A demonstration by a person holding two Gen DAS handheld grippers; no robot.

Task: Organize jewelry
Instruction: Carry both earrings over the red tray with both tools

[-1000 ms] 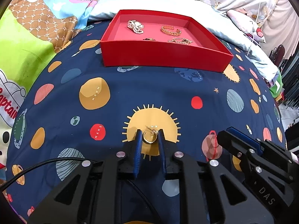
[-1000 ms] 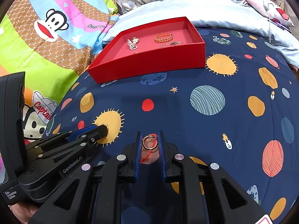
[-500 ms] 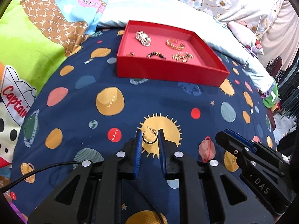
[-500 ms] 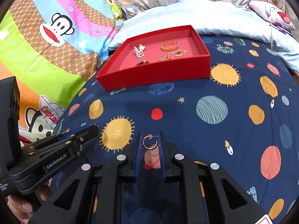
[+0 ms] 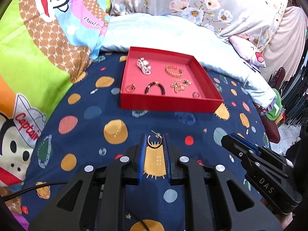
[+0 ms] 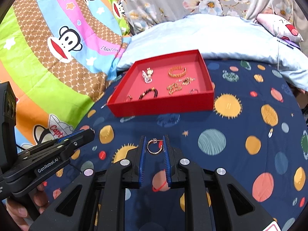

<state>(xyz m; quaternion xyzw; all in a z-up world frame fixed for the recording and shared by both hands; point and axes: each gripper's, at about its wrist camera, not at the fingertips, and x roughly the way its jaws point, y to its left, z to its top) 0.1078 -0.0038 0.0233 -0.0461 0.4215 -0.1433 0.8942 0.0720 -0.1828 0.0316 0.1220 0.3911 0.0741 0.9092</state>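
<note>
Currently each gripper carries one hoop earring above the planet-print sheet [image 5: 80, 127].

Left gripper [image 5: 154, 144]: jaws drawn in and clamped on the left hoop [image 5: 154, 142], pinched across its width near the fingertips. The post sticks up and out past the jaws.

Right gripper [image 6: 154, 146]: same hold on the right hoop [image 6: 154, 147]; its clear backing sits on the post near the top.

Red tray [image 5: 169, 104] lies ahead on the sheet, well apart from both grippers. It already holds a bead bracelet [image 5: 155, 87], a gold cuff [image 5: 174, 70], a chain [image 5: 180, 84], a crystal piece [image 5: 144, 67] and two small rings.

Handling judgement:
- Hoops look very light, thin and stiff, with smooth metal likely to slip or twist in a pinch.
- The post seems the weak point and could bend if squeezed.
- Best hold is across the ring body, as now, with the post clear.
- On release they may bounce or roll, so lower close to the tray floor, into the bare patch at front centre.
</note>
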